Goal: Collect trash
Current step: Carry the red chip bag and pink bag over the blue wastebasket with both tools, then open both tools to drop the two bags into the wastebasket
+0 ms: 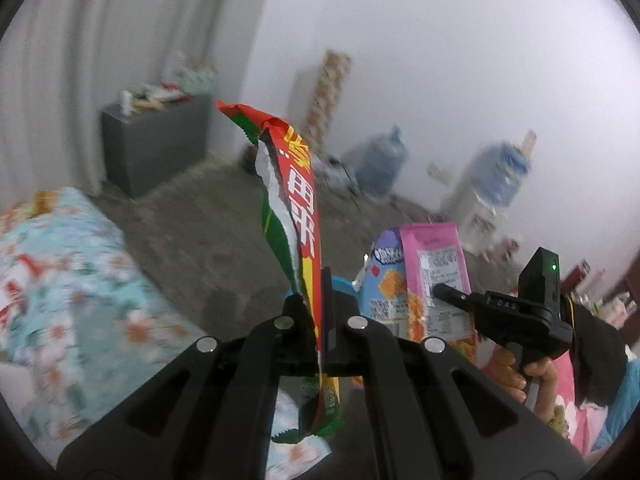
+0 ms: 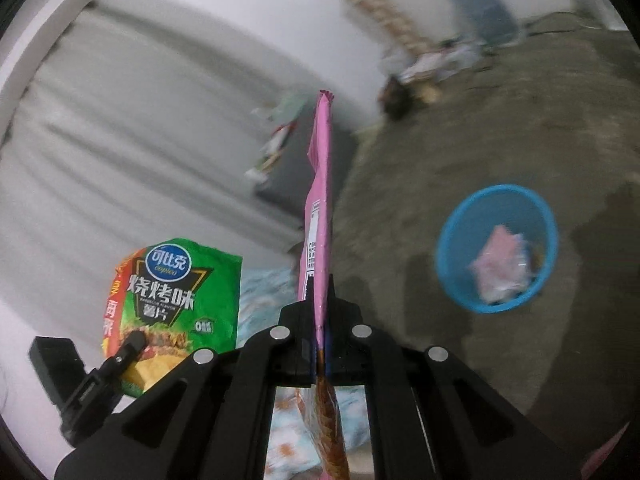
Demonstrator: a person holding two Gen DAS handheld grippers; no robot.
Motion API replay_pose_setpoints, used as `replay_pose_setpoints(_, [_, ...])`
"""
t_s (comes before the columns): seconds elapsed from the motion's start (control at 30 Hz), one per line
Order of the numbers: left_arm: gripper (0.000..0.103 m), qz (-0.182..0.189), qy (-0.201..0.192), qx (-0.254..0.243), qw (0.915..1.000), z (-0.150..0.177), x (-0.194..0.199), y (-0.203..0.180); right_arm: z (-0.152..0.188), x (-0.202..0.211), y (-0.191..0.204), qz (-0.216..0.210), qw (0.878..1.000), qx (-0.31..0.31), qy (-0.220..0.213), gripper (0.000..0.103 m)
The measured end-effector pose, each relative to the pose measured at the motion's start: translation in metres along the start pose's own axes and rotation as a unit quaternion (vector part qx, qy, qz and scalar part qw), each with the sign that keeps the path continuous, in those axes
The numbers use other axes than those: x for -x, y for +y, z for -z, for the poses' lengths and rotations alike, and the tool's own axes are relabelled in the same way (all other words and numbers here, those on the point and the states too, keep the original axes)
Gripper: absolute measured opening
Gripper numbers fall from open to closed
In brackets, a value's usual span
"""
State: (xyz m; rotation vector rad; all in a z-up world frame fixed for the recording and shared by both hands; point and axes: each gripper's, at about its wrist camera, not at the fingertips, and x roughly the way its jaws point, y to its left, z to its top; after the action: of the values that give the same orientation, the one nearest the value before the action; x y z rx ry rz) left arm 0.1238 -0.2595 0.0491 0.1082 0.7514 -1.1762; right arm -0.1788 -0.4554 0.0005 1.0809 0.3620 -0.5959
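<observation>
Close in, the left gripper [image 1: 318, 304] has its jaws clamped tight on a red and green chip bag [image 1: 298, 208], seen edge-on from its own camera, so the torn silvery inside shows and the print on its face is hard to read; its lower end hangs down behind the black linkage. From the right wrist view that same bag shows its front, green with white characters and a blue oval logo, its bottom corner cut off by the gripper frame. The right gripper [image 2: 320, 312] is likewise closed on a pink snack packet [image 2: 320, 200], edge-on and thin as a blade here, its lower part brown and dropping out of view between the arms. From the left wrist the pink packet shows its back label, too small to read, and a purple-blue wrapper [image 1: 386, 284] sits against it; whether that one is pinched too, I cannot tell. A hand [image 1: 528, 380] grips the right tool's handle, partly hidden. Below lies a flowered bed cover [image 1: 60, 280], smeared by blur. Further out on the grey floor [image 2: 500, 140] stands a blue bin [image 2: 496, 248] with pale wrappers inside, unclear. Beyond, blurred, a grey cabinet [image 1: 156, 140], water jugs [image 1: 380, 160] and curtains [image 2: 140, 120].
</observation>
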Motion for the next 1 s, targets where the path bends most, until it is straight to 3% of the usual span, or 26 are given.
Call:
replay_pose_setpoints(0.17, [0.0, 0.013, 0.07, -0.034, 0.9969, -0.007, -0.091, -0.035, -0.008, -0.017, -0.044, 0.046, 0.998, -0.042, -0.013, 0.003])
replay_pose_setpoints(0.37, [0.0, 0.021, 0.137, -0.066, 0.9882, -0.008, -0.188, -0.071, -0.031, -0.059, -0.098, 0.031, 0.994, -0.108, -0.01, 0.003])
replay_pose_setpoints(0.5, [0.0, 0.006, 0.169, -0.078, 0.9825, -0.008, -0.251, -0.087, -0.044, -0.086, -0.129, 0.013, 0.989, -0.145, -0.009, 0.007])
replay_pose_setpoints(0.57, [0.011, 0.0, 0.181, -0.073, 0.9808, -0.006, -0.276, -0.09, -0.048, -0.104, -0.149, 0.023, 0.986, -0.164, -0.004, 0.01])
replay_pose_setpoints(0.63, [0.052, -0.011, 0.195, -0.065, 0.9786, 0.001, -0.304, -0.089, -0.047, -0.125, -0.175, 0.045, 0.982, -0.182, 0.005, 0.042])
replay_pose_setpoints(0.7, [0.055, -0.019, 0.206, -0.048, 0.9772, 0.012, -0.323, -0.083, -0.044, -0.141, -0.203, 0.081, 0.976, -0.201, 0.018, 0.05])
replay_pose_setpoints(0.77, [0.055, -0.023, 0.22, -0.03, 0.9748, 0.022, -0.327, -0.076, -0.032, -0.152, -0.235, 0.129, 0.965, -0.225, 0.041, 0.05])
replay_pose_setpoints(0.83, [0.056, -0.014, 0.227, -0.009, 0.9738, 0.029, -0.325, -0.069, -0.019, -0.149, -0.256, 0.147, 0.955, -0.252, 0.048, 0.05])
replay_pose_setpoints(1.0, [0.061, -0.024, 0.207, -0.014, 0.978, 0.023, -0.301, -0.06, -0.004, -0.127, -0.266, 0.161, 0.957, -0.24, 0.035, 0.051])
